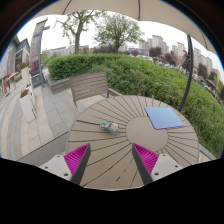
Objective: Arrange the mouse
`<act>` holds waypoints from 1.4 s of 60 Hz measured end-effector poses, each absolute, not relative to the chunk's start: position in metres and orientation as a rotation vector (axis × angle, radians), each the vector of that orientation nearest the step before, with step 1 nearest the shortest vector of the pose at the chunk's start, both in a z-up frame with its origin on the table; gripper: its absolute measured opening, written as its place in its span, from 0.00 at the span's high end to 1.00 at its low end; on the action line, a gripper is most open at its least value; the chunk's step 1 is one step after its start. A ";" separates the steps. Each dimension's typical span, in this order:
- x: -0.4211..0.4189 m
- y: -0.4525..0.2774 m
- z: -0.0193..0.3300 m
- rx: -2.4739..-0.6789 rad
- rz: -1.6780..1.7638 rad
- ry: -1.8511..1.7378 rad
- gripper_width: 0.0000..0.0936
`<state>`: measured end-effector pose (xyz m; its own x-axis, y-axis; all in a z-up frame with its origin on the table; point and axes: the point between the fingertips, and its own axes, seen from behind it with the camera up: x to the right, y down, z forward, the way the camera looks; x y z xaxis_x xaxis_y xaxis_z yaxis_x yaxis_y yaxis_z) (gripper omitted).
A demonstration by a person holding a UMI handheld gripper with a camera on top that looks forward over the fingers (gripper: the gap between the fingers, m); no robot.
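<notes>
No text, label, brand, number or sign can be read anywhere in the gripper view. The counter (120, 140), the mouse (110, 126) and the blue pad (164, 118) on it show no legible marking, and the distant buildings (160, 46) are too small to make out any lettering.
</notes>
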<state>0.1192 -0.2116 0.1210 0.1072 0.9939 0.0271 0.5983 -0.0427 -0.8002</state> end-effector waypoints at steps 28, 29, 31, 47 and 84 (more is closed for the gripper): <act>-0.018 -0.174 -0.005 -1.711 0.727 -1.534 0.09; -0.022 -0.173 -0.007 -1.712 0.727 -1.533 0.08; -0.029 -0.170 -0.012 -1.710 0.729 -1.532 0.09; -0.081 -0.159 -0.008 -1.694 0.771 -1.533 0.09; -0.116 -0.104 0.063 -1.693 0.872 -1.542 0.65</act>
<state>-0.1161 -0.1042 0.0630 0.0747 0.9966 -0.0344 0.5431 -0.0696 -0.8368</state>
